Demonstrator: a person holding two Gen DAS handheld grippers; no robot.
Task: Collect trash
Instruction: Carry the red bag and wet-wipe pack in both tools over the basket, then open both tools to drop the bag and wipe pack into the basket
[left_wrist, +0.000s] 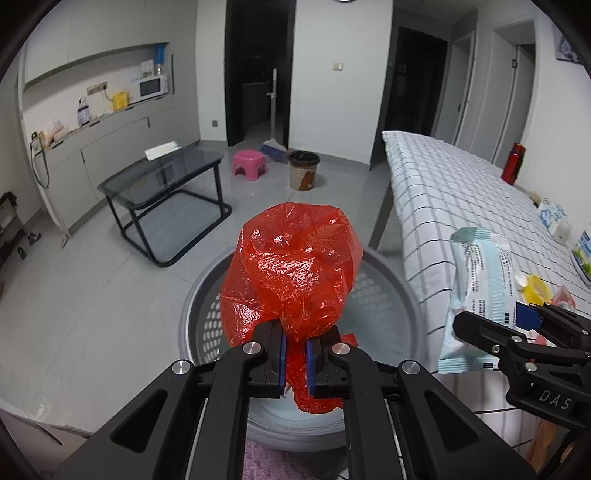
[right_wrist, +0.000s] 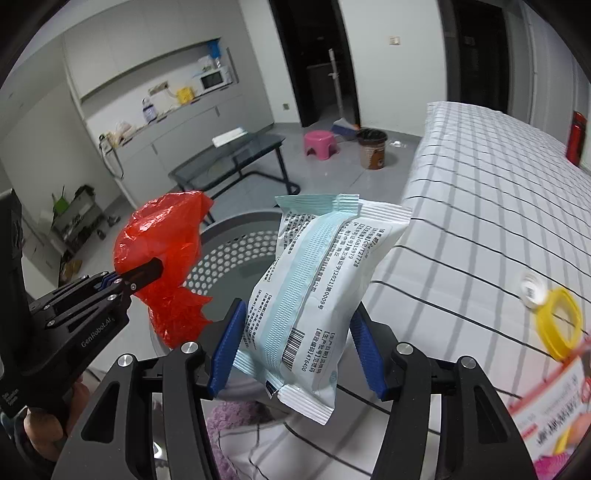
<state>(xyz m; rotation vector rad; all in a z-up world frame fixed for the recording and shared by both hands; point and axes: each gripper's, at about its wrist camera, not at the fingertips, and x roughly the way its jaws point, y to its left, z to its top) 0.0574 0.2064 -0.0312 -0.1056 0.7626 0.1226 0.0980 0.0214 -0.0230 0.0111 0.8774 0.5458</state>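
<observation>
Grey basket (left_wrist: 388, 317) below; red bag (left_wrist: 291, 266) clamped in left gripper (left_wrist: 295, 354).

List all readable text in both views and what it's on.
"DAS": on the right gripper body, cut off by the picture's edge.
"GenRobot.AI": on the left gripper body.
"476400" and "[2021]" with a barcode: on the white and blue packet; the rest of its print is too small and turned to read.
Red and white paper on the checked cloth: blurred, unreadable.
</observation>
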